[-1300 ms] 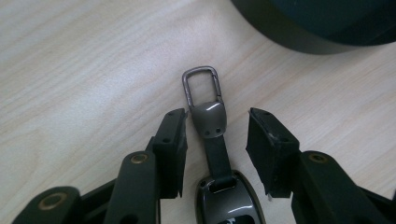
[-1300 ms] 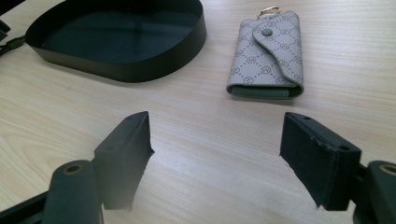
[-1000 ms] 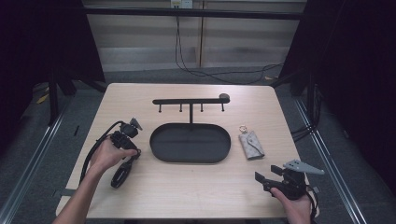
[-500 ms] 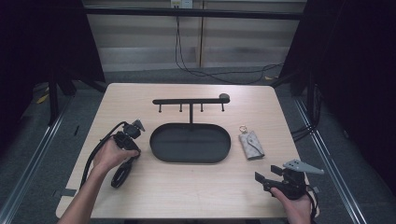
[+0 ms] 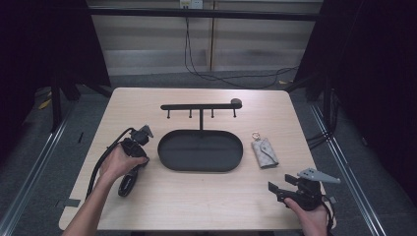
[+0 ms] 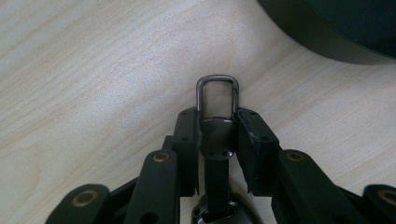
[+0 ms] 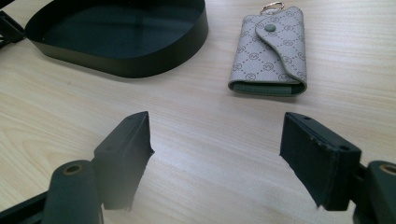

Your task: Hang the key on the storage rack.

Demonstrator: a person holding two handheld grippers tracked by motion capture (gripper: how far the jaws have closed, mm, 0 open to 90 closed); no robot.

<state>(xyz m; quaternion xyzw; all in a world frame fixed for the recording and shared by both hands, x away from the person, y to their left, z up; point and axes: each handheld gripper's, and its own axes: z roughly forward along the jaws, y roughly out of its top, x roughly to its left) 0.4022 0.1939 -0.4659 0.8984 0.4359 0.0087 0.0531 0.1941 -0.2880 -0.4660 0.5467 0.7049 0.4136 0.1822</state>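
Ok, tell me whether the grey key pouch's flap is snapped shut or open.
Shut. The key pouch lies flat on the table, its flap folded over and fastened at the snap.

- A lab-style recording bay, this one, not a home.
- Pale wooden worktop (image 5: 147, 105) stands alone on grey floor (image 5: 44, 162).
- Black curtains (image 5: 378, 73) hang at both sides.
- Loose cables (image 5: 211, 73) trail beneath plain wall panels (image 5: 147, 44).

Bare forearms, no sleeves. Left tool (image 5: 139, 139): black body, thick black cable looping off. Right tool (image 5: 278, 189): black, grey three-cornered plate on top. Matte black jaws, flat rectangular pads, brass-coloured rivets on linkage arms, small screw holes in pads (image 6: 186, 135).
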